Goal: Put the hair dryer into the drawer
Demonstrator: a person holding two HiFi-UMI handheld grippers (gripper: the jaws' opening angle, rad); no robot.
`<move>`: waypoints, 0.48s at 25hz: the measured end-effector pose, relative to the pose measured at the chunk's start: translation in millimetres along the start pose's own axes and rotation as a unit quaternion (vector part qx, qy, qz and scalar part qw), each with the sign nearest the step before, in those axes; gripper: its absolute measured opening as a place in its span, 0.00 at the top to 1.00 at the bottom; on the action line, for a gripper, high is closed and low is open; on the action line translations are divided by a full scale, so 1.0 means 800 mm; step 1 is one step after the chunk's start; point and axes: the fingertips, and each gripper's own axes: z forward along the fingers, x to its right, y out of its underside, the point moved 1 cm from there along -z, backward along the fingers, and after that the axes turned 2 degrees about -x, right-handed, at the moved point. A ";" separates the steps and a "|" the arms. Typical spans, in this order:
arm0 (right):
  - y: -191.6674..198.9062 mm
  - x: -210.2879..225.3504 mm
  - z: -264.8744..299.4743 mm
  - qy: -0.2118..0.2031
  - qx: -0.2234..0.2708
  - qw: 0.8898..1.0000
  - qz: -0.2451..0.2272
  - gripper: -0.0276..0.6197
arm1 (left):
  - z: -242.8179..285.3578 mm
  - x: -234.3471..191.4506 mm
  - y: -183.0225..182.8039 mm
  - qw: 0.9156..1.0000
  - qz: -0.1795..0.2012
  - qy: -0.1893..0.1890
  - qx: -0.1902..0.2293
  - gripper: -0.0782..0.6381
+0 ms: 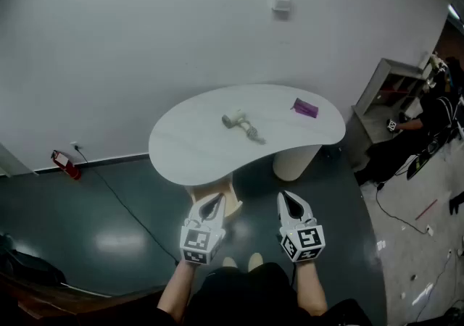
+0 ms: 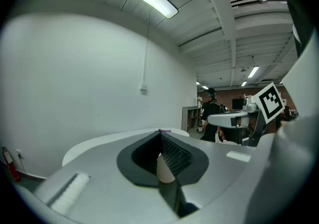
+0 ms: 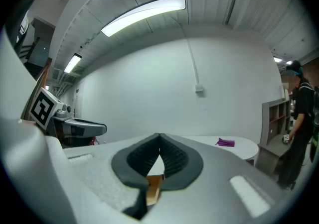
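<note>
Lying on the white table at frame centre, hair dryer untouched, left gripper and right gripper held below it, both clenched empty, well apart from it.

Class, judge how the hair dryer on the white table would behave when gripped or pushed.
The hair dryer looks like a rigid shell, so it probably keeps its shape. Lying on the smooth table, it would likely slide or pivot rather than roll. Its trailing part may be a floppy cord; too small to tell.
</note>
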 end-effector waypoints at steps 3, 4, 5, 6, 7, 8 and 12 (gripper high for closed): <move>0.000 0.001 0.001 0.000 -0.002 1.000 0.000 0.95 | 0.002 -0.001 -0.002 1.000 -0.001 0.000 0.001 0.88; 0.000 0.001 0.002 0.000 -0.002 1.000 0.000 0.95 | 0.003 -0.001 -0.003 1.000 -0.001 0.000 0.001 0.88; 0.000 0.002 0.004 -0.001 -0.002 1.000 0.000 0.95 | 0.005 -0.002 -0.003 1.000 -0.001 0.000 0.002 0.88; 0.000 0.002 0.005 -0.001 0.000 1.000 0.001 0.95 | 0.007 -0.003 -0.003 1.000 -0.002 0.001 0.002 0.88; -0.001 0.002 0.006 0.000 0.002 1.000 0.004 0.95 | 0.008 -0.003 -0.003 1.000 -0.003 0.001 0.002 0.88; -0.002 0.002 0.006 0.001 0.006 1.000 0.008 0.95 | 0.008 -0.004 -0.003 1.000 -0.004 0.003 0.003 0.88; -0.001 0.006 0.010 0.006 0.006 1.000 0.014 0.95 | 0.014 -0.005 -0.002 1.000 -0.006 0.008 0.007 0.88</move>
